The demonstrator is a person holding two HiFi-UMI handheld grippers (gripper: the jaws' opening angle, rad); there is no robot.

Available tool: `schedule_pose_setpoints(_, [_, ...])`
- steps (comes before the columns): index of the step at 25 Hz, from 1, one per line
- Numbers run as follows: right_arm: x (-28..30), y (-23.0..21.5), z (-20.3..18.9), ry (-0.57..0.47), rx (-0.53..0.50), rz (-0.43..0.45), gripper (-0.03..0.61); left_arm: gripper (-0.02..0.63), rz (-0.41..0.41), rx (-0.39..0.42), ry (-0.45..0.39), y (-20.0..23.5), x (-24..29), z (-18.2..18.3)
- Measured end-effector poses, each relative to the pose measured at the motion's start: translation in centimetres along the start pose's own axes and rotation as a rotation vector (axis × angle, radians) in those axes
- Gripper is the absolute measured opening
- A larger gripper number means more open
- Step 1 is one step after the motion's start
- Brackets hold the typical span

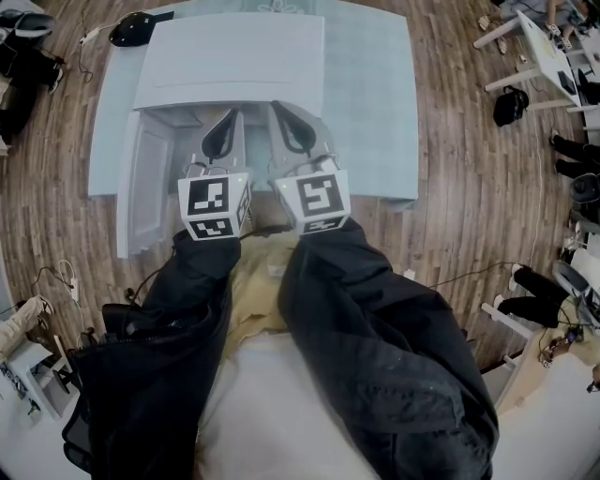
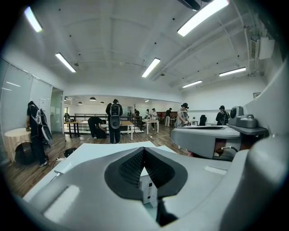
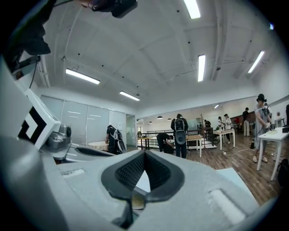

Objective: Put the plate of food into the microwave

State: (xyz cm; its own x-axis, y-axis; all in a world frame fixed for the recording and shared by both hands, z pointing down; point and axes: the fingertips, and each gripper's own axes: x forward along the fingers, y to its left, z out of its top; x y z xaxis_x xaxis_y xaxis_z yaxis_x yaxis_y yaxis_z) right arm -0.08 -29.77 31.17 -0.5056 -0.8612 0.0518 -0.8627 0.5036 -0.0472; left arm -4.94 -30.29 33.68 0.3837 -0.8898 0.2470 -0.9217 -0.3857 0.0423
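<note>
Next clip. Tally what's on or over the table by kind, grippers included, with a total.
Grippers: 2 (left gripper, right gripper)
Microwave: 1, door open
Black corded device: 1
Total: 4

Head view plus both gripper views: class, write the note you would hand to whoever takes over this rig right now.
Left gripper: shut, empty, aimed at the microwave.
Right gripper: shut, empty, alongside the left one.
The microwave stands on the table, its door swung open to the left.
Plate of food: not seen in any view, and the cavity is hidden.
Done: door open.
Left: find the plate, and if it is not already inside, load it.
</note>
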Motion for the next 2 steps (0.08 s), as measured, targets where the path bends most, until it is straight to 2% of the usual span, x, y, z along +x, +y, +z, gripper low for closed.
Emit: schedule_pose_setpoints(2, [-0.21,-0.16,-0.12,0.001,0.0,0.002,-0.006,0.0,0.003,0.0,0.002,-0.23,-0.02,-0.12])
